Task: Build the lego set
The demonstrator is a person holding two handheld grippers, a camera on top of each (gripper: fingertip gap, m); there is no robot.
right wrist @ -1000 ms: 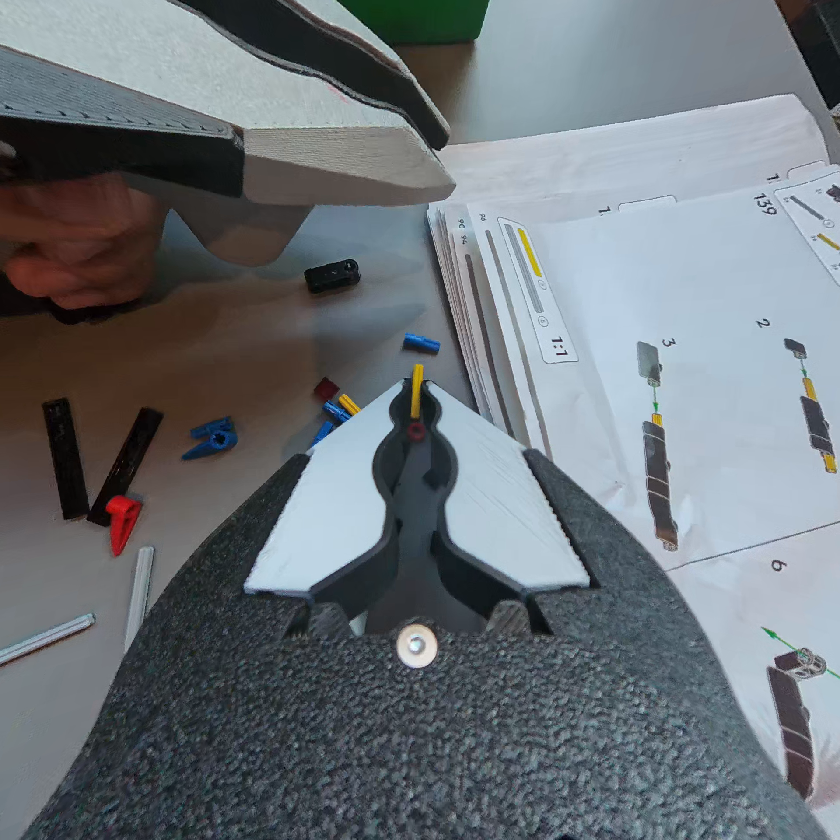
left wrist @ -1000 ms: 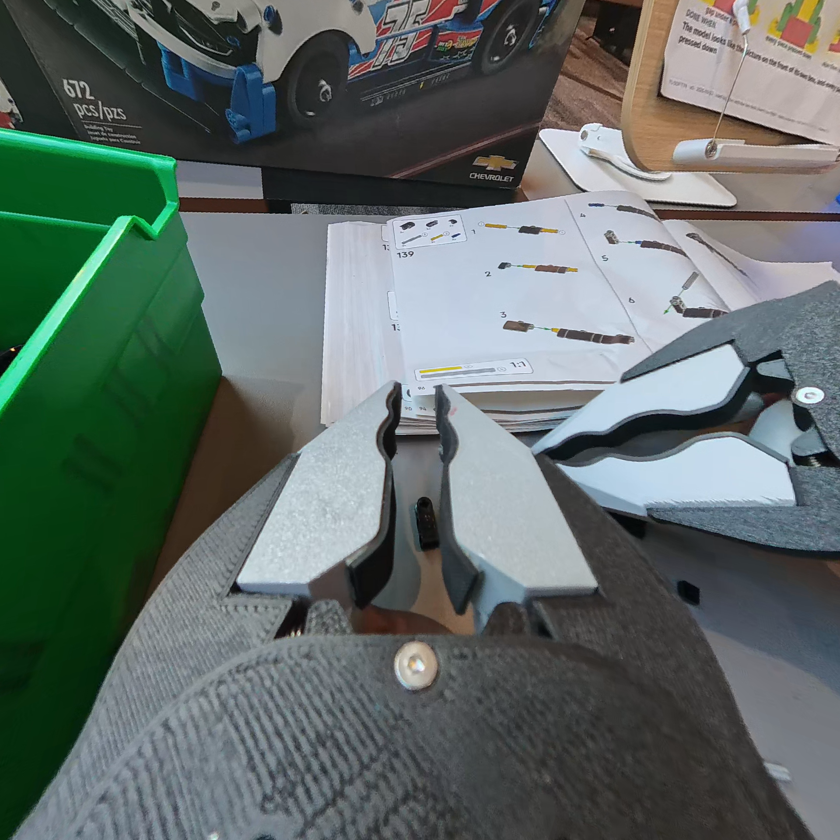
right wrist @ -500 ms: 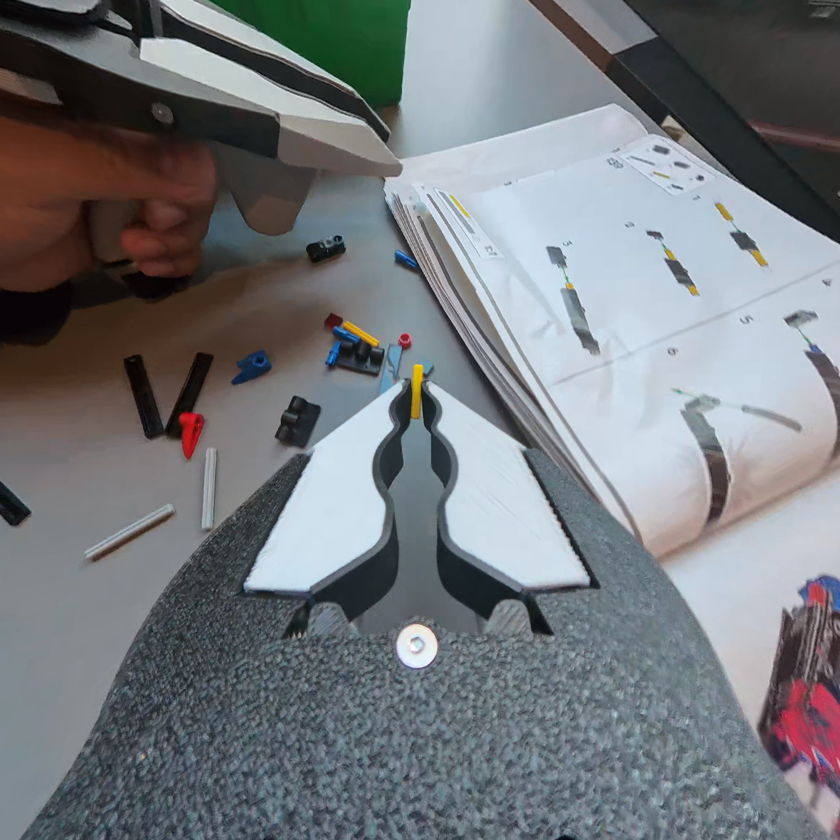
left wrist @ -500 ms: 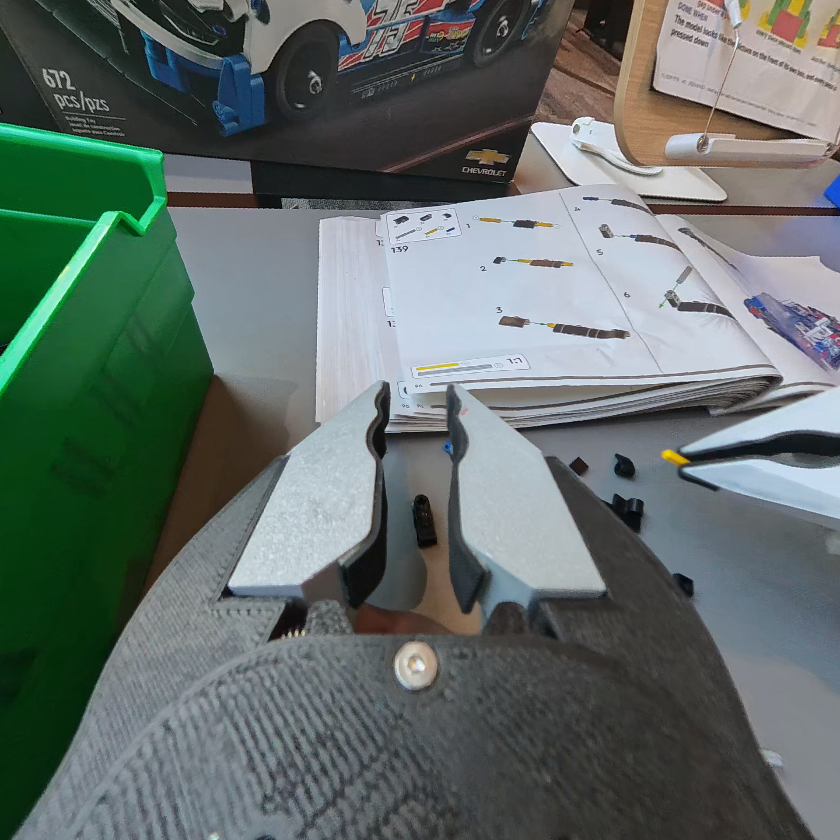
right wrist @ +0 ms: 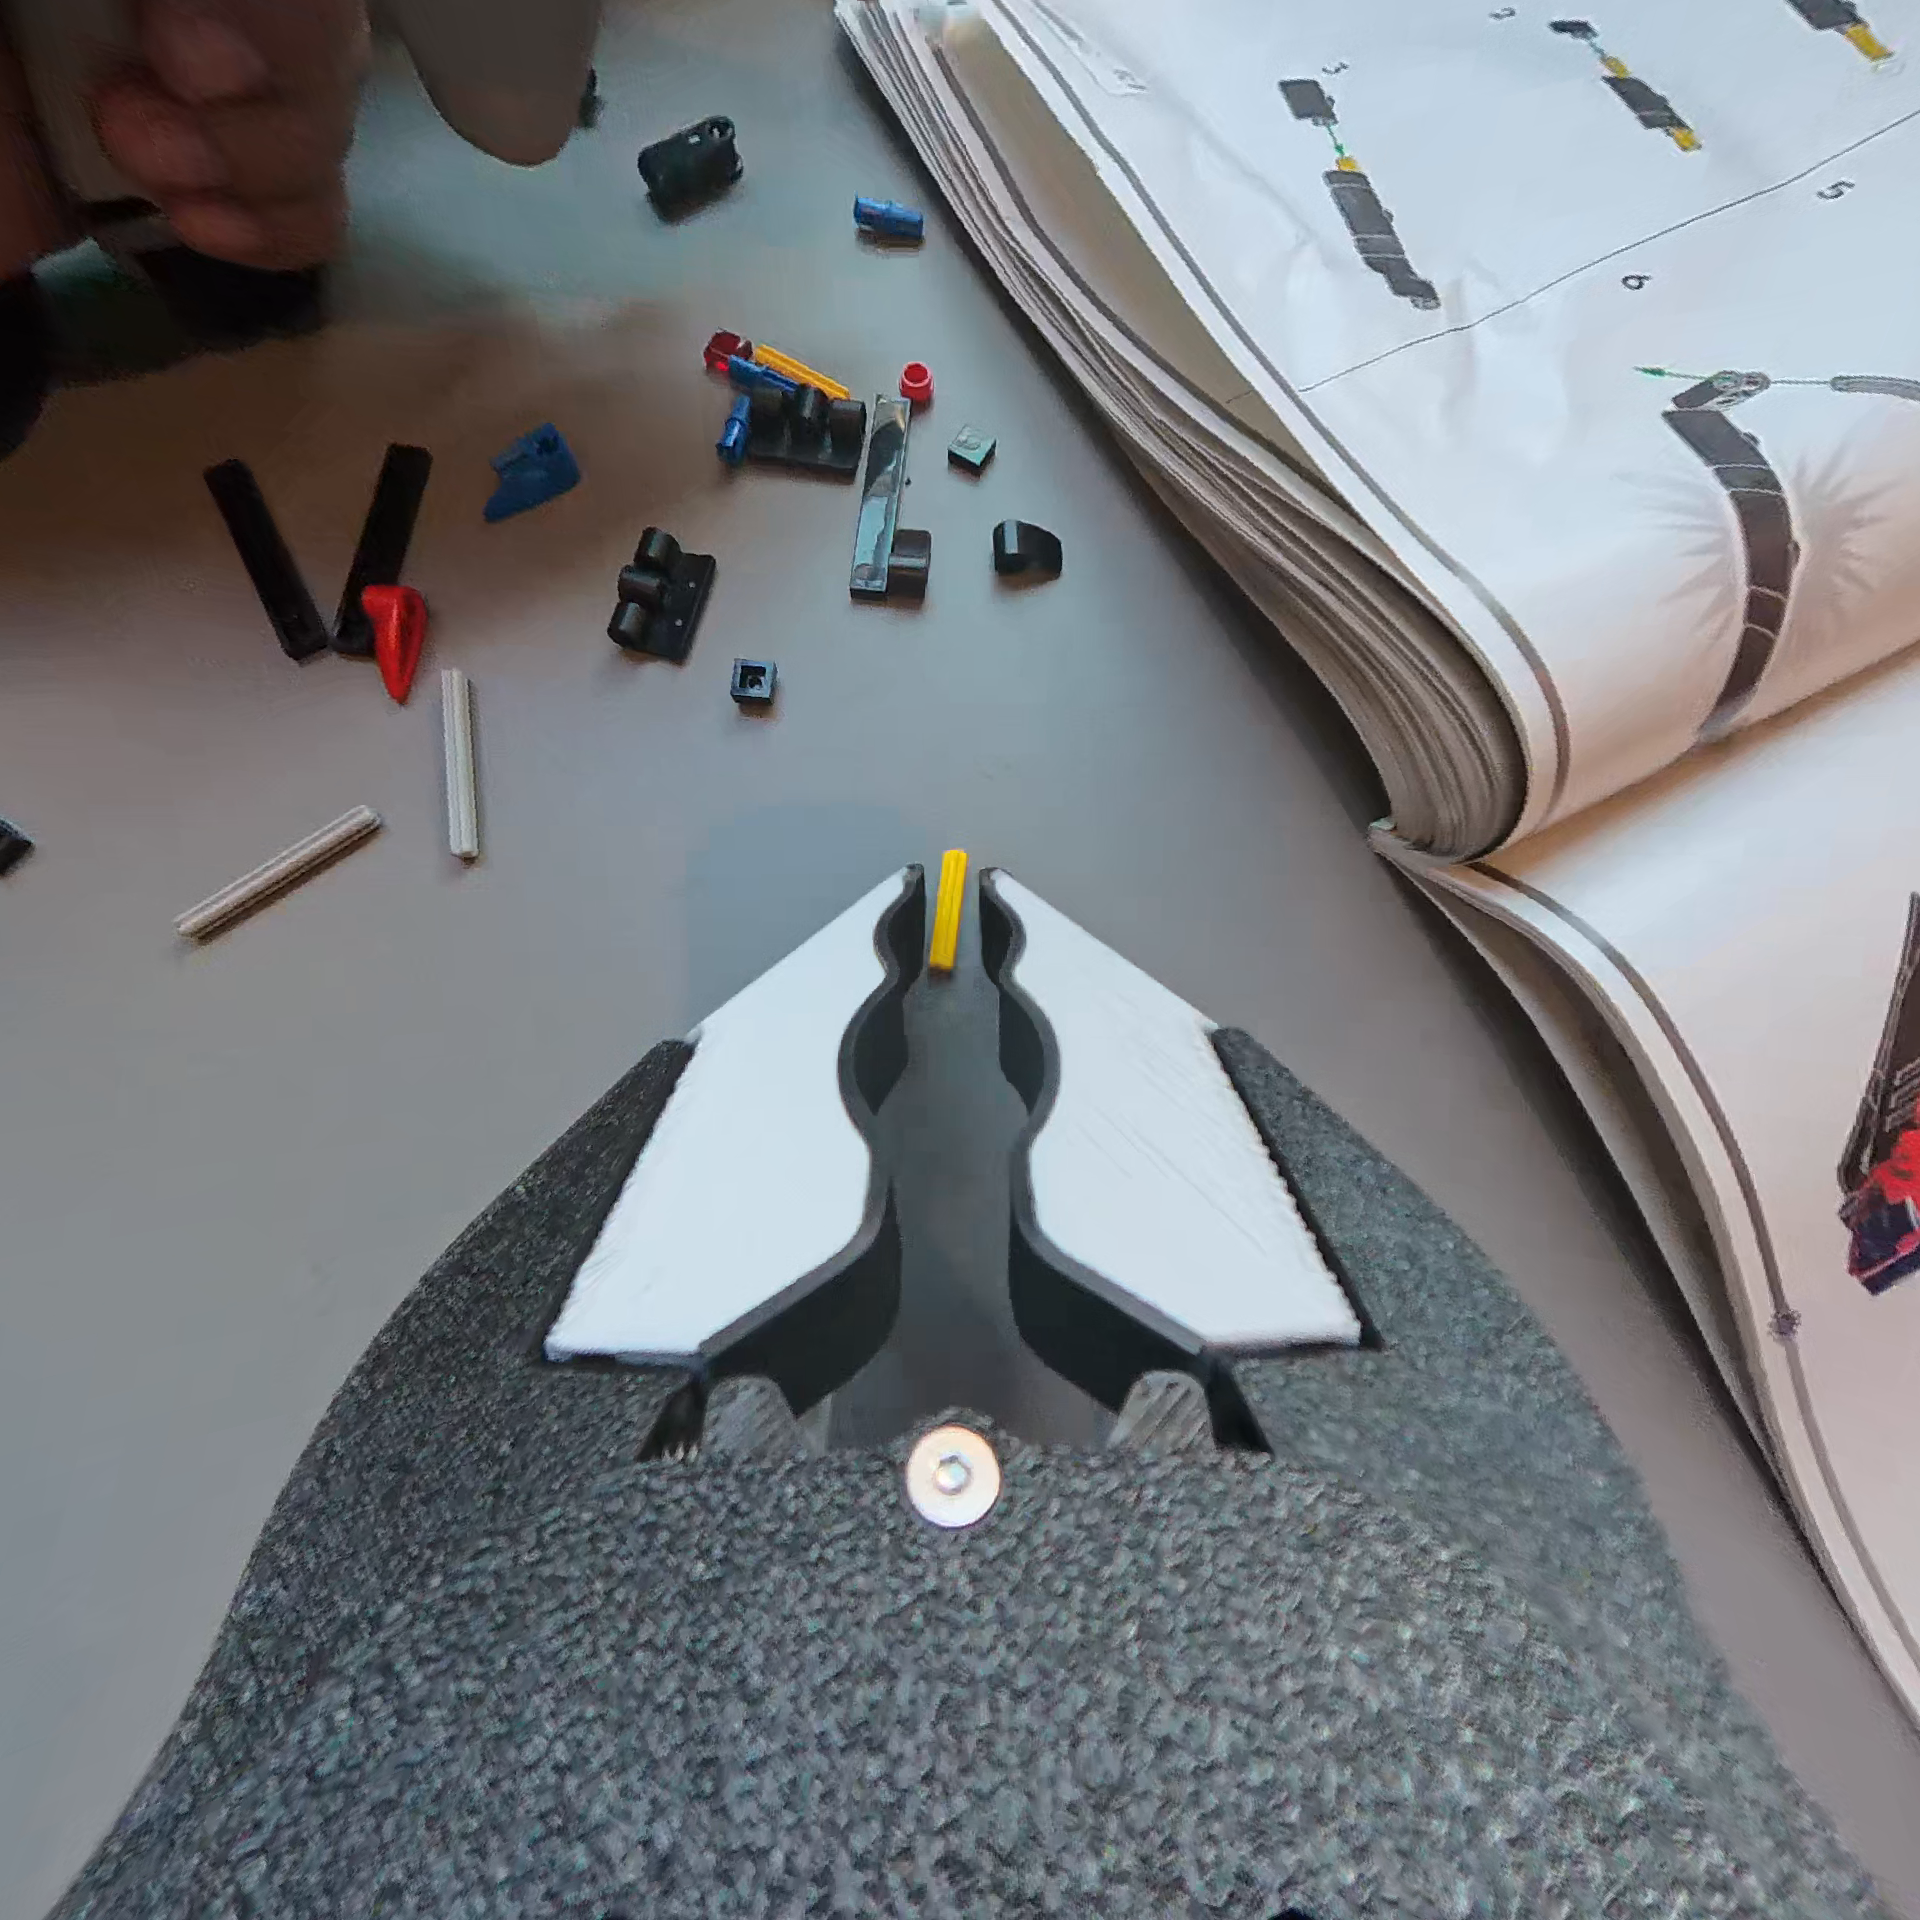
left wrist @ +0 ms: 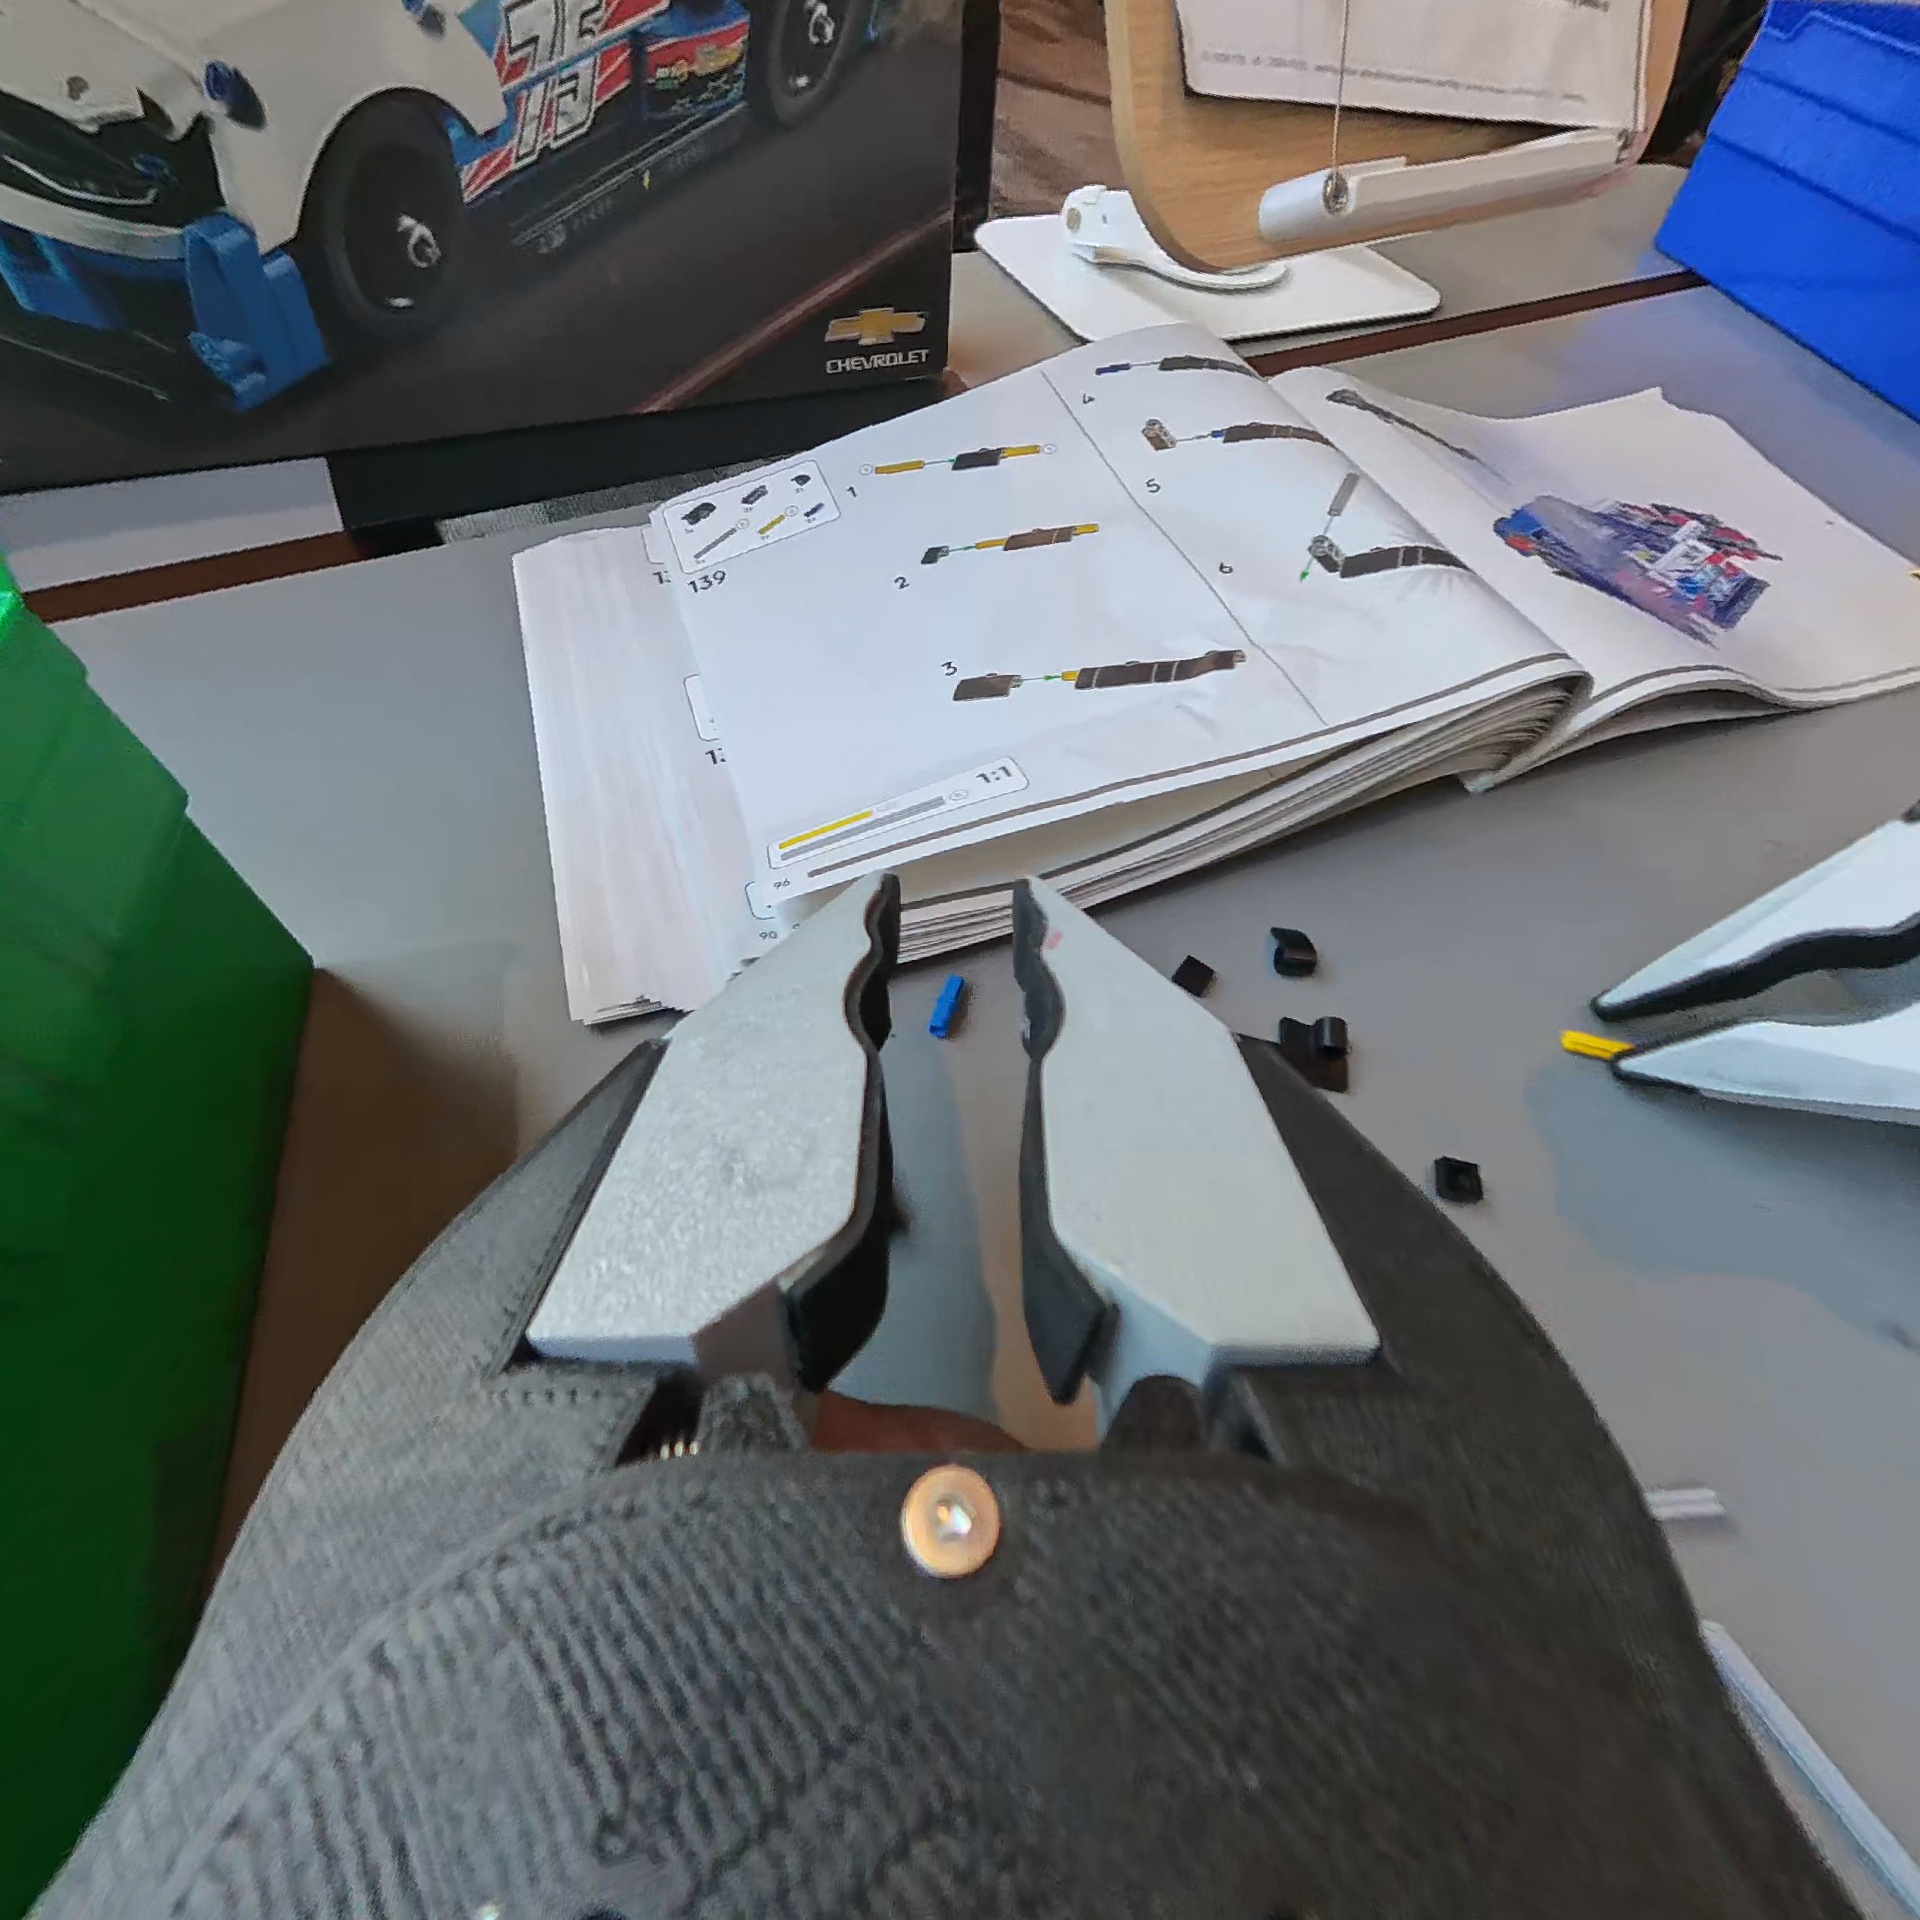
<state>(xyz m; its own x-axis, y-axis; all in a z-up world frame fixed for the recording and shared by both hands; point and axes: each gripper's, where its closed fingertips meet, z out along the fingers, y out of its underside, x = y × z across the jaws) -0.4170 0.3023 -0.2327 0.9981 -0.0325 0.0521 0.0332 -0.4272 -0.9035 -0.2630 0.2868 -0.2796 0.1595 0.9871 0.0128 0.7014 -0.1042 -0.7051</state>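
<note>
Left gripper (left wrist: 951, 904) fingers parted above a blue pin (left wrist: 944, 1005) beside the instruction booklet (left wrist: 1039, 665).

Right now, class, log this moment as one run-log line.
left gripper: open, empty, above blue pin | right gripper: shut on yellow axle | manual: open | loose parts on table

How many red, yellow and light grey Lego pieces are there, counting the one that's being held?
Red: 3, the red wedge, the red stud and the clear red piece.
Yellow: 2, the held yellow axle in the right hand-held gripper and the loose yellow axle.
Light grey: 2, the upright grey rod and the slanted grey rod.
Total: 7.
</note>
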